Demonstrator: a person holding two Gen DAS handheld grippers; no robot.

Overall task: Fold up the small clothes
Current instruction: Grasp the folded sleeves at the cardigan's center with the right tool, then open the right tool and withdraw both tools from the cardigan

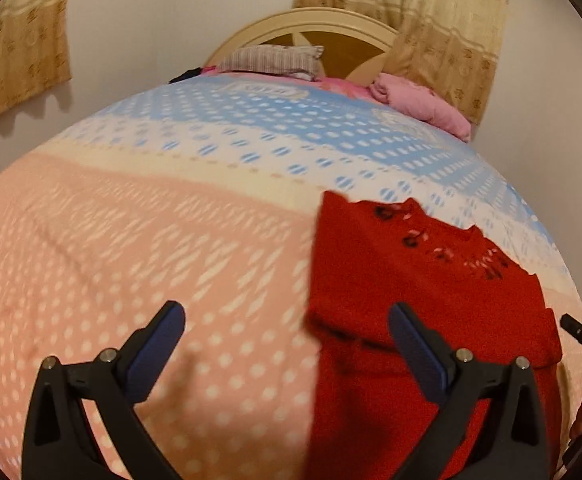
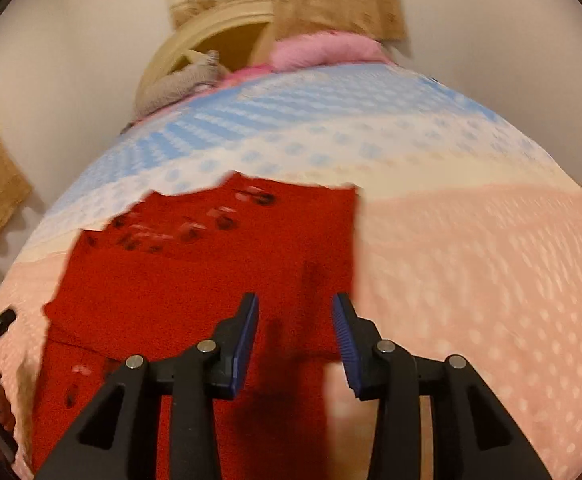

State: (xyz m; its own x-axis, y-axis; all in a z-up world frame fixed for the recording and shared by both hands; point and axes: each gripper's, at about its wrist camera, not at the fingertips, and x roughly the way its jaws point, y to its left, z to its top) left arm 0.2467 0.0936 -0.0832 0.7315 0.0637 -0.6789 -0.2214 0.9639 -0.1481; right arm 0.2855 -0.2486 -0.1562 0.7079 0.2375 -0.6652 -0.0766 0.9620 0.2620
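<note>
Bedroom, dotted pink-blue bedspread point(image 1: 131, 240) filling frame. Red garment point(image 1: 391, 280) lying partly folded, lower right. Left gripper point(image 1: 287, 344) gaping wide, empty; right gripper point(image 2: 295, 332) hovering parted over cloth, likely lining up next fold.

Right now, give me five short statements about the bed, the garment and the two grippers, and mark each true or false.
1. The red garment lies on the bedspread. True.
2. The left gripper is clamped shut on cloth. False: its jaws stand wide apart, holding nothing.
3. The bedspread is plain green. False: it is pink and blue with white dots.
4. The right gripper is open above the red garment. True.
5. A pink bundle sits near the headboard. True.
</note>
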